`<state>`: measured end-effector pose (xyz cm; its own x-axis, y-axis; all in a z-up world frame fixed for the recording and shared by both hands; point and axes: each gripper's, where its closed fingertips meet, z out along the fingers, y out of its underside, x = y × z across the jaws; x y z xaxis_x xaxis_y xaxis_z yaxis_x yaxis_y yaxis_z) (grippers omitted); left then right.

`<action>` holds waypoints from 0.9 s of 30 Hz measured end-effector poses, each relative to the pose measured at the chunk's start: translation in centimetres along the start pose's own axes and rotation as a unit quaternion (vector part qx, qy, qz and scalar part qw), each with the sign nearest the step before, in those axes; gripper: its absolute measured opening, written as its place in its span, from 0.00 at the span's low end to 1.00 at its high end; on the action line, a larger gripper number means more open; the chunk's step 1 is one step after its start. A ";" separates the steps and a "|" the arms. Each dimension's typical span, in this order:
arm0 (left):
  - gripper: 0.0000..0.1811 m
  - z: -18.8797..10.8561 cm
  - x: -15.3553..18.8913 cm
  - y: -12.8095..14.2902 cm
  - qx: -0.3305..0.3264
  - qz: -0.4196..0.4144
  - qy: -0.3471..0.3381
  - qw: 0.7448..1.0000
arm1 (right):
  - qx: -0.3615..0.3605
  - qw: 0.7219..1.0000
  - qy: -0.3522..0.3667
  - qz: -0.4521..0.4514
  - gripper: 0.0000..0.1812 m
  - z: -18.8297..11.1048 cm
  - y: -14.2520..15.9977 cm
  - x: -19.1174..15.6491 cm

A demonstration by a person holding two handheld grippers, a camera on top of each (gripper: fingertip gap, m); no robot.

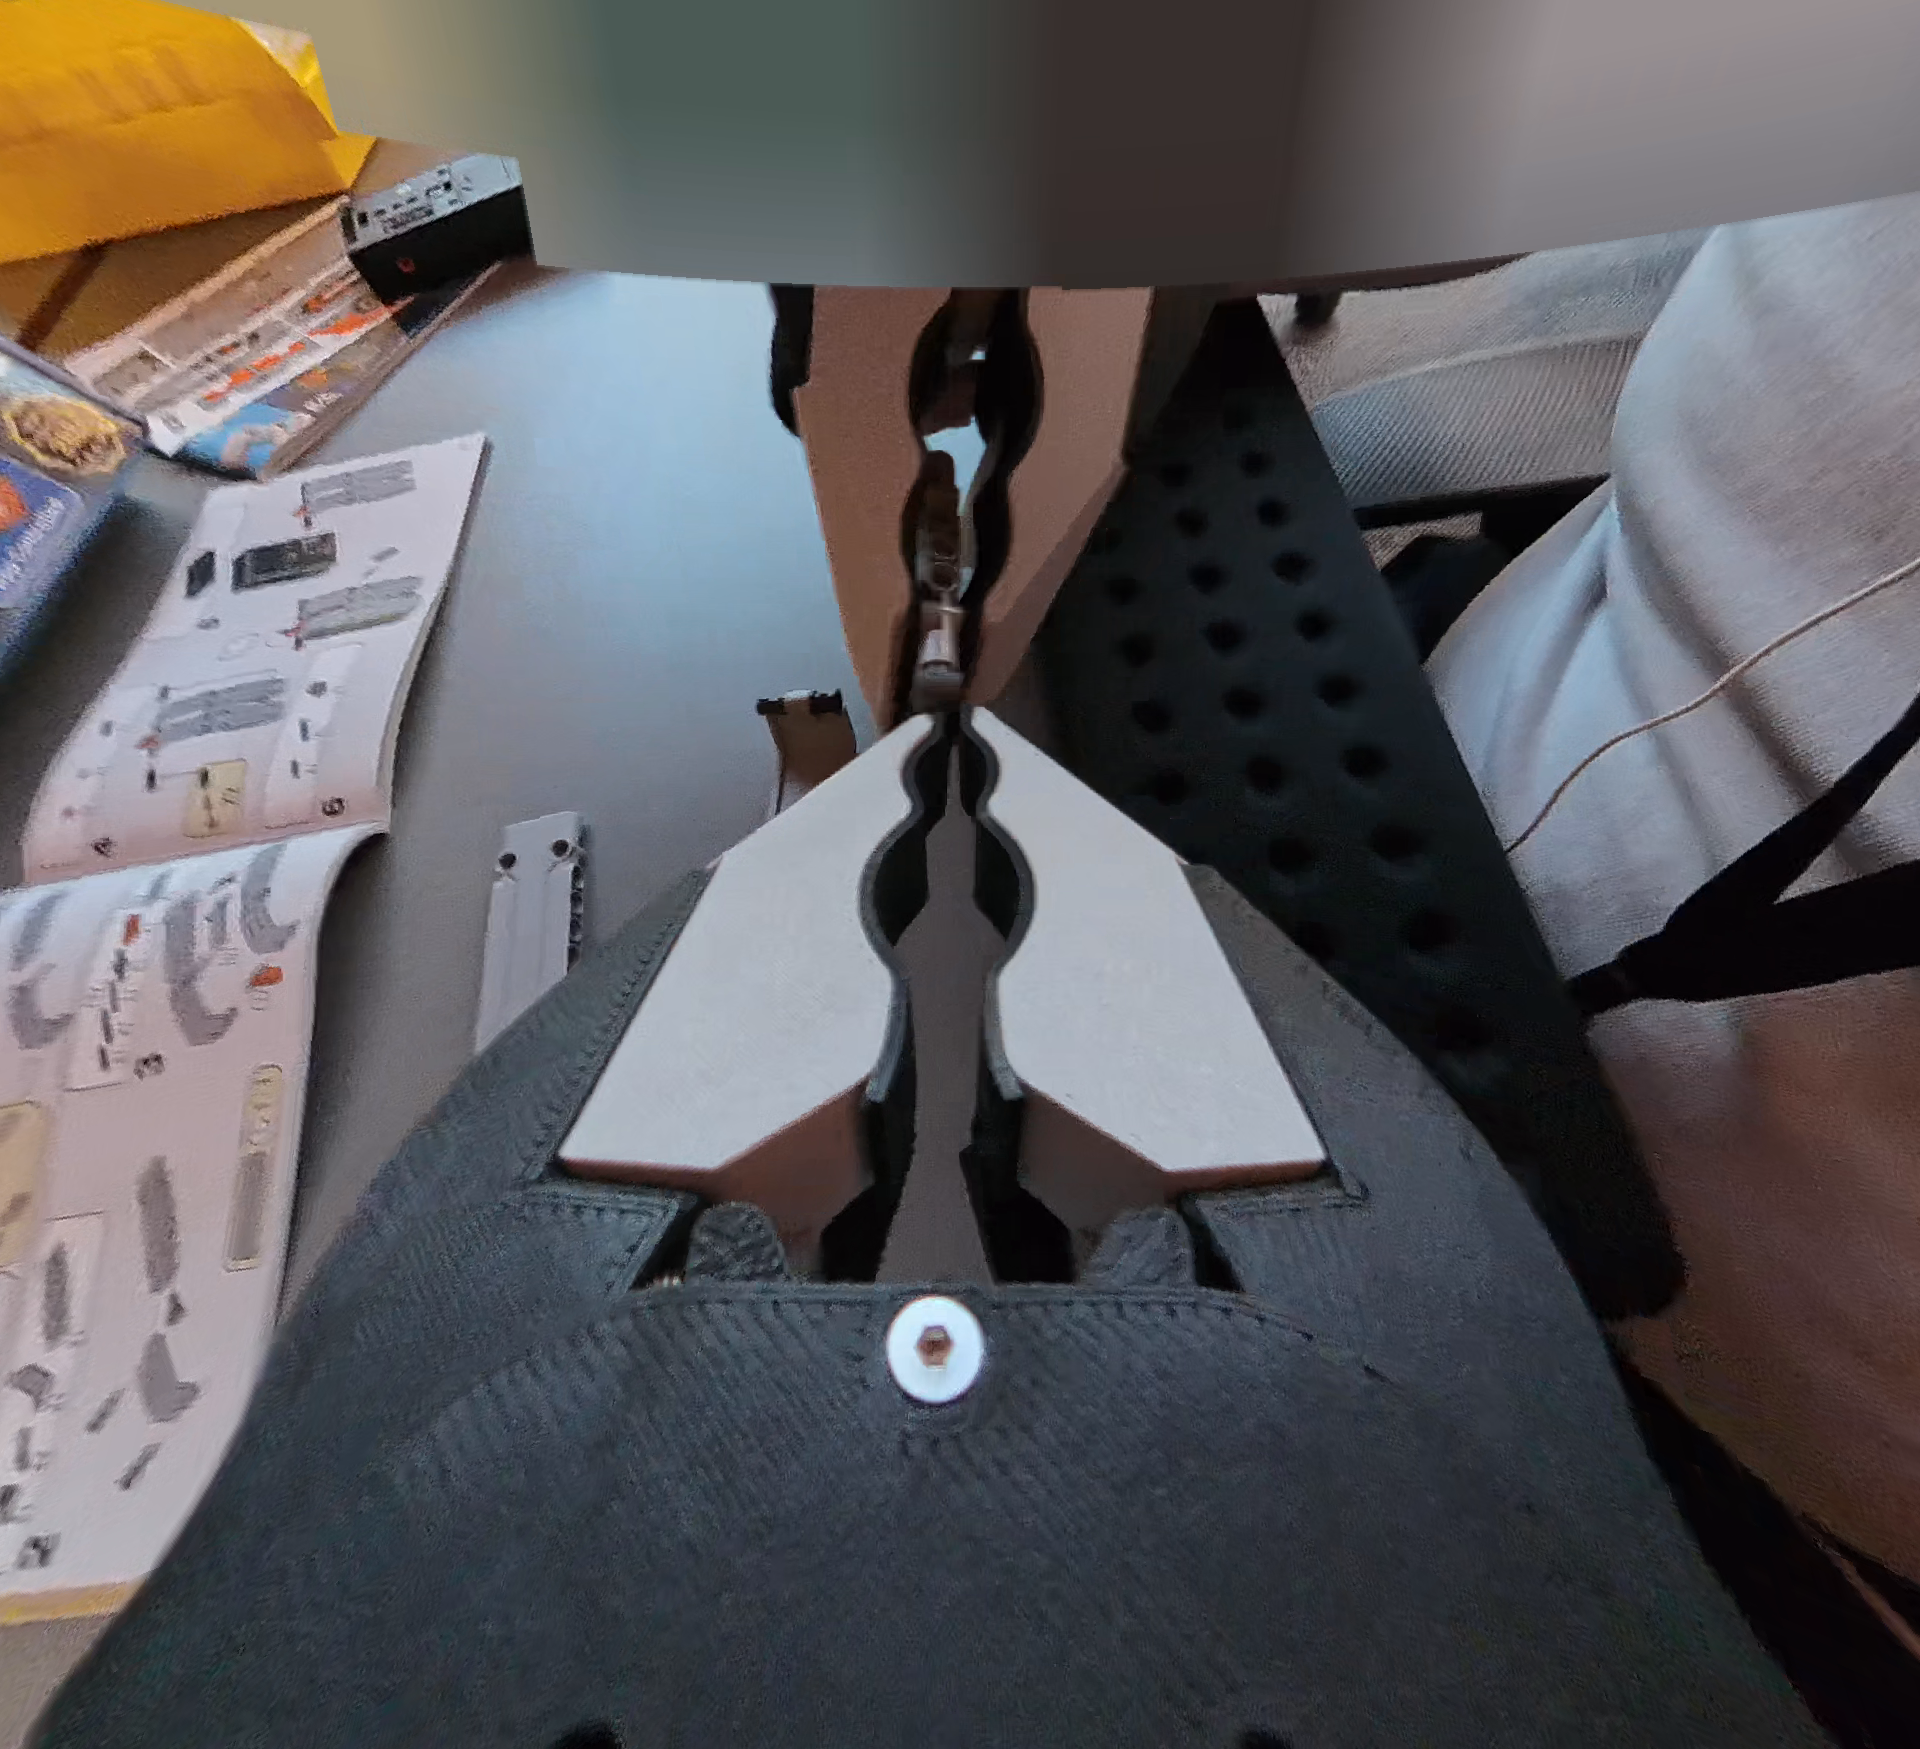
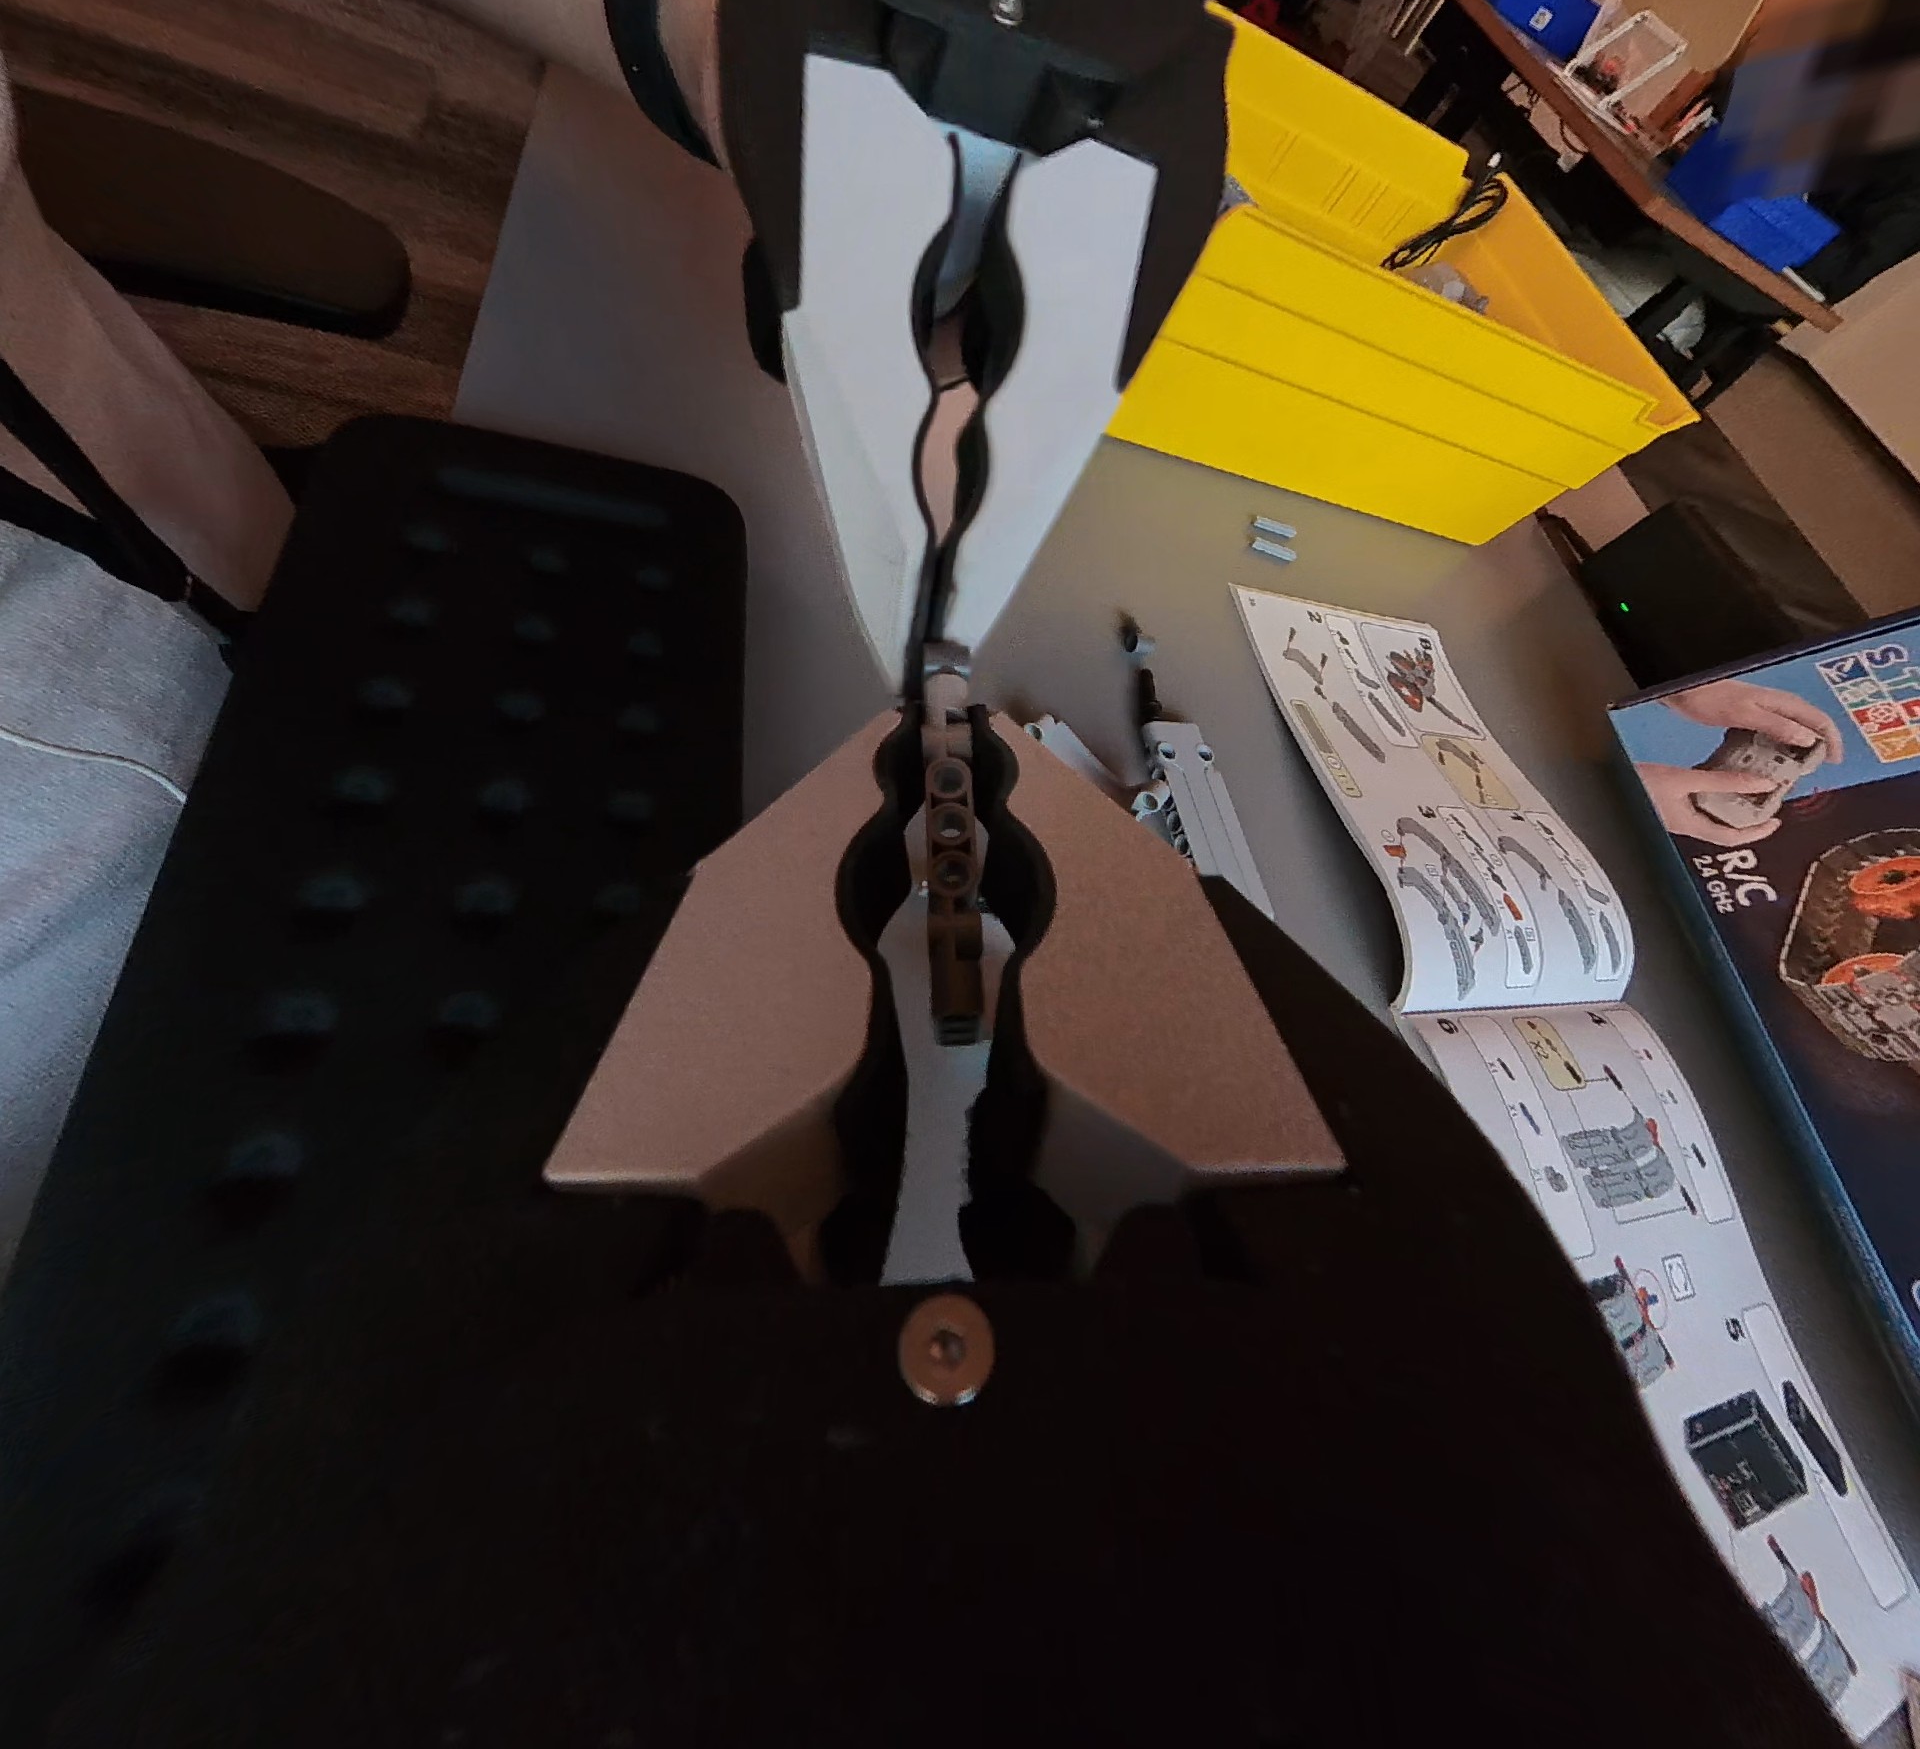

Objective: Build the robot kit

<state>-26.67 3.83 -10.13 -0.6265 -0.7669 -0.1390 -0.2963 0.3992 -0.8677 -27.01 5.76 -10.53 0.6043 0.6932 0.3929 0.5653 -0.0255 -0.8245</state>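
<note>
Nearest your right-hand camera, the right gripper has its jaws closed on a brown holed beam, which lies lengthwise between the black wavy pads, its rear end showing in the gap behind them. At the jaw tips a small grey connector piece sits on the front end of the beam. Meeting it tip to tip from the far side is your left gripper, jaws pressed together right at that connector; whether they pinch it or only touch it, you cannot tell from here.

From your left-hand camera, the left gripper shows its jaws closed at the tips, with the small metal-grey connector piece just beyond them, lodged in the narrow slot of the opposing right gripper.

Both tools are held above the grey bench. On it, beside the jaws, lie a pale grey long beam and two tiny grey pins. An open instruction booklet is spread flat to the right, with a dark blue product box past it and a yellow bin farther back. A black perforated pad is to the left, by a person's grey sleeve.
</note>
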 end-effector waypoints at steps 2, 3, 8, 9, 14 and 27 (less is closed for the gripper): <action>0.00 0.2 -0.2 -0.1 -0.002 0.031 -0.023 0.999 | 0.001 1.000 -0.003 0.007 0.04 -0.2 0.1 0.1; 0.00 0.3 -0.2 -0.1 -0.005 0.039 -0.031 0.999 | 0.001 1.000 -0.008 0.014 0.04 -0.1 0.2 0.0; 0.04 0.5 -0.2 0.4 -0.013 0.020 -0.021 0.999 | -0.008 0.999 -0.028 0.020 0.04 0.2 0.6 -0.7; 0.03 0.5 -0.1 0.4 -0.013 0.031 -0.025 0.999 | -0.009 0.999 -0.032 0.026 0.04 0.2 0.7 -0.6; 0.05 0.6 0.1 0.8 -0.045 0.078 -0.041 0.995 | -0.021 0.999 -0.041 0.027 0.04 0.6 1.0 -1.0; 0.03 0.2 0.6 1.5 -0.086 -0.011 0.021 0.996 | -0.047 0.997 -0.007 -0.067 0.04 1.2 1.2 -1.5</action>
<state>-27.35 3.82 -11.66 -0.6471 -0.7563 -0.0964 -0.4280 0.4651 -0.7749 -27.92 5.52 -12.57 0.5121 0.7055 0.4899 0.6906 0.0009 -0.7232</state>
